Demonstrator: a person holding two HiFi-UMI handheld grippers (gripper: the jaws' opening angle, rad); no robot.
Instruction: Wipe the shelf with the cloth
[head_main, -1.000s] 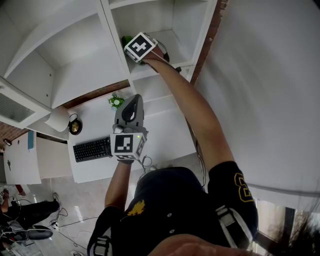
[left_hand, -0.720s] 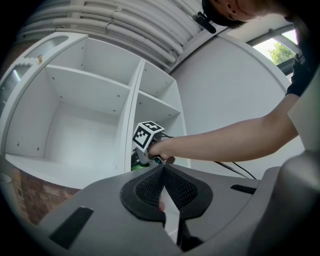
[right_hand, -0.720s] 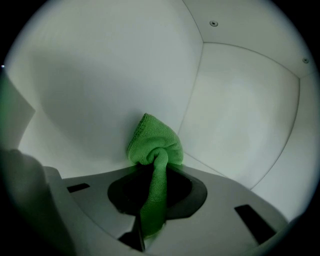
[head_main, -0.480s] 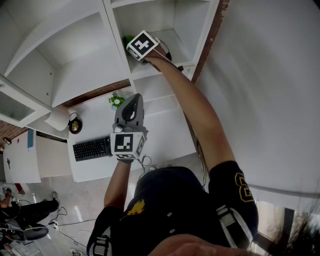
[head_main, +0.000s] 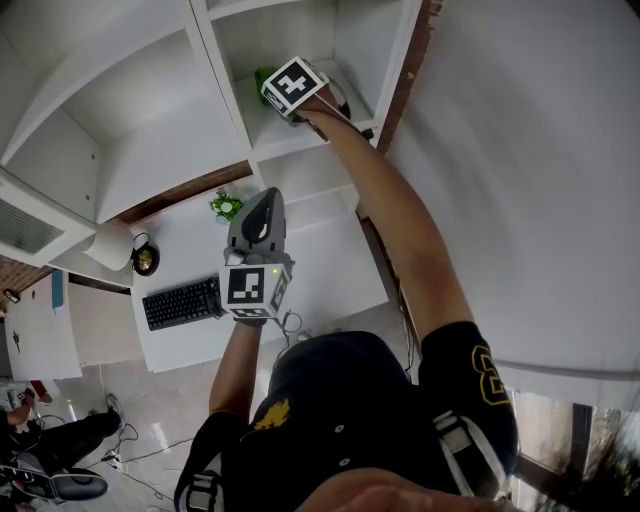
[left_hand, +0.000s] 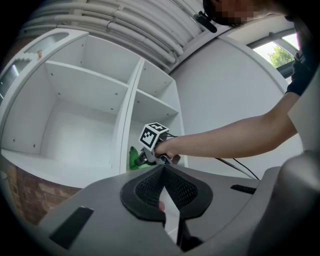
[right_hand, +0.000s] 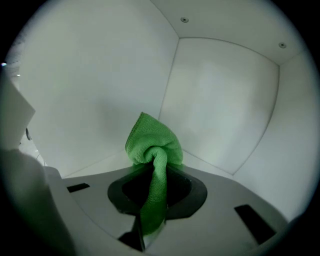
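White shelf (head_main: 150, 140) had open compartments and was mounted above a white desk (head_main: 330, 265). Right gripper (right_hand: 154, 174) was inside the right-hand compartment, jaws clamped on the green cloth (right_hand: 150, 142). The cloth's bunched end stood out past the jaw tips, near the compartment's back corner. Left gripper (left_hand: 163, 175) was over the desk, well apart from the shelf, jaws pressed together.
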